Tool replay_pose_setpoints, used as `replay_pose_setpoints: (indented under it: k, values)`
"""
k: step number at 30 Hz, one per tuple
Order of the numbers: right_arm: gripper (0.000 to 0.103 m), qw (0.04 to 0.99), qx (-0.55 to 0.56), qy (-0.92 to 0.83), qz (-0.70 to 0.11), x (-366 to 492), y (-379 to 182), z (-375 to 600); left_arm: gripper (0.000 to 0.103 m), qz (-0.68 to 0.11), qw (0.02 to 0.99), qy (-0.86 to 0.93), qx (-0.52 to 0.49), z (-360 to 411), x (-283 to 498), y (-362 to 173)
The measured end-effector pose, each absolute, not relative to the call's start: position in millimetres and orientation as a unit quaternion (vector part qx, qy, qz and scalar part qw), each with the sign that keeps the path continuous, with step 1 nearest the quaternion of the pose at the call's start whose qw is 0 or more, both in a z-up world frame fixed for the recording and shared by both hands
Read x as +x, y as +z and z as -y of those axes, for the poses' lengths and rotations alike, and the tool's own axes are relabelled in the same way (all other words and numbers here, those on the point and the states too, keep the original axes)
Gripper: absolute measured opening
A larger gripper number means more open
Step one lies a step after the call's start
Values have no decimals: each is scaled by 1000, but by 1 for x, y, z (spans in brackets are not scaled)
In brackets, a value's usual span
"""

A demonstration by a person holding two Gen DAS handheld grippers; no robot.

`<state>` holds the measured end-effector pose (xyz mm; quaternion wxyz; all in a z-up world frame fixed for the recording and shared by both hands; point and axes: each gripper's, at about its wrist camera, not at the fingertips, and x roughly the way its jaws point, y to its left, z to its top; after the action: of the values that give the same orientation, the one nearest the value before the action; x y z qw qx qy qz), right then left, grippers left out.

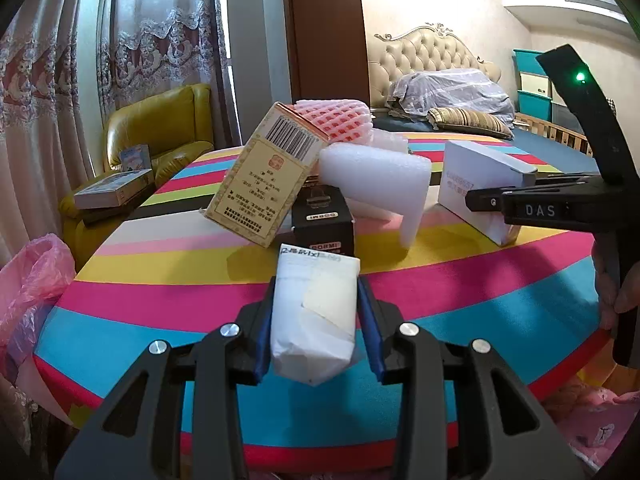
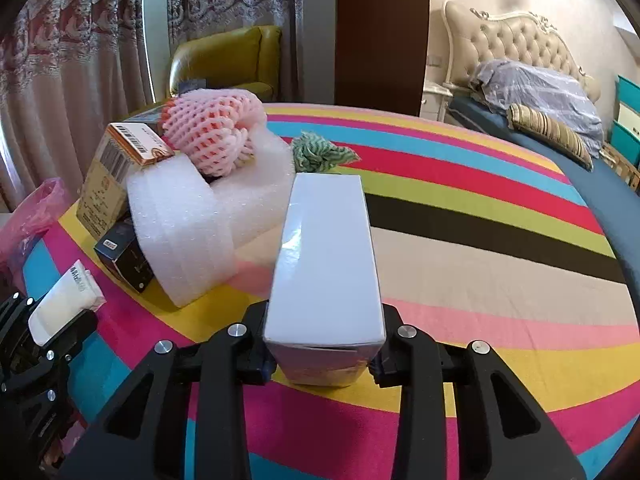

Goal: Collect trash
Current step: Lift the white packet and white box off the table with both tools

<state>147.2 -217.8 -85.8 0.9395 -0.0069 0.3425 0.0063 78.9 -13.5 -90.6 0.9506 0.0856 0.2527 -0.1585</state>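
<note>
Left gripper (image 1: 316, 320) clamped on white packet (image 1: 314, 312); right gripper (image 2: 324, 344) clamped on white box (image 2: 326, 248), mid-table. Left to collect: foam wrap (image 2: 188, 232), fruit net (image 2: 212, 132), yellow carton (image 1: 260, 184), black box (image 1: 322, 220). Pink bag (image 1: 32, 280) at table's left edge.

Left claw (image 1: 316, 320): matte black plastic linkage, four silver round screw heads, blue pads on inner finger faces. Right claw (image 2: 324, 344): same black build, silver screws; side body lettered "DAS", green indicator light at upper right.
</note>
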Motion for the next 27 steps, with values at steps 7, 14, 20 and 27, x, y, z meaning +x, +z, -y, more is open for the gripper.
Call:
replay_pose_setpoints:
  k: [7,14,20,27]
  values:
    - [33,957,-38,-7,-286,126,-78,208,37,-251,951,-158,84,11,78,-90]
    - [33,961,-44,-14,-272,121,-76,208,37,-247,953,-154,78,8,80,-89]
    - [33,964,-51,-17,-262,114,-75,204,37,-242,955,-152,77,7,78,-89]
    - [33,966,-49,-18,-255,110,-75,202,37,-239,956,-151,77,8,76,-89]
